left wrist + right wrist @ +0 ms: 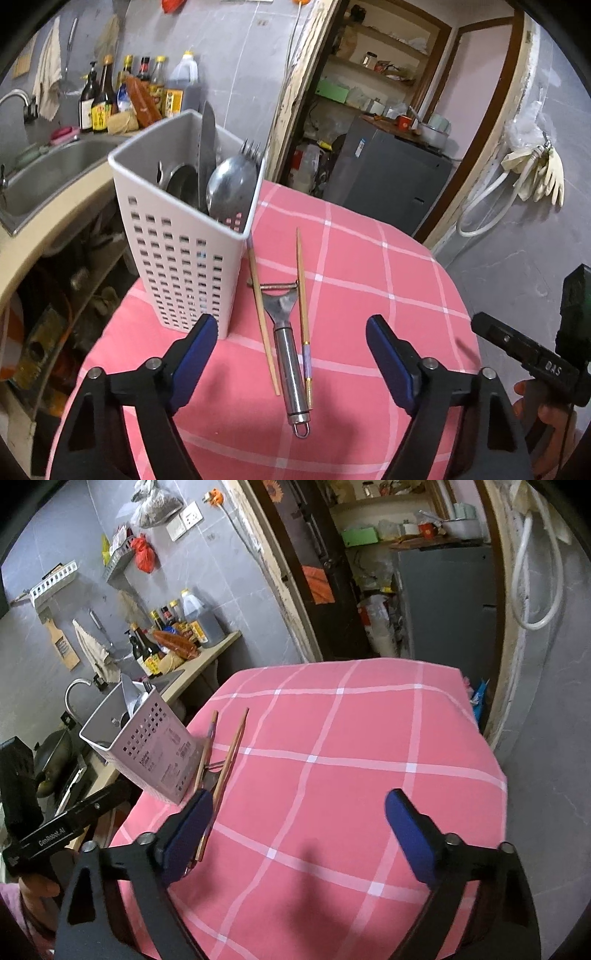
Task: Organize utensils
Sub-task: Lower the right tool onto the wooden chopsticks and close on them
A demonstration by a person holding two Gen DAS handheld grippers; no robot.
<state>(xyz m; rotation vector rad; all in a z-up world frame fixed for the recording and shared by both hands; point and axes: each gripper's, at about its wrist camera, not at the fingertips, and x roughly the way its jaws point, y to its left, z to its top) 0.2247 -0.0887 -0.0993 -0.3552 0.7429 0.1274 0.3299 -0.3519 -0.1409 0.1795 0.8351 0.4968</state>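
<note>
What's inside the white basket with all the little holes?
The white basket holds a big spoon, a fork behind it, a knife blade standing up, and another dark metal utensil. Their handles are hidden by the basket's walls.

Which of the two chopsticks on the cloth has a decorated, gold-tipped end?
The chopstick to the right of the peeler, in the left wrist view. Its near end is patterned and gold-tipped; the other chopstick, beside the holder, is plain wood.
</note>
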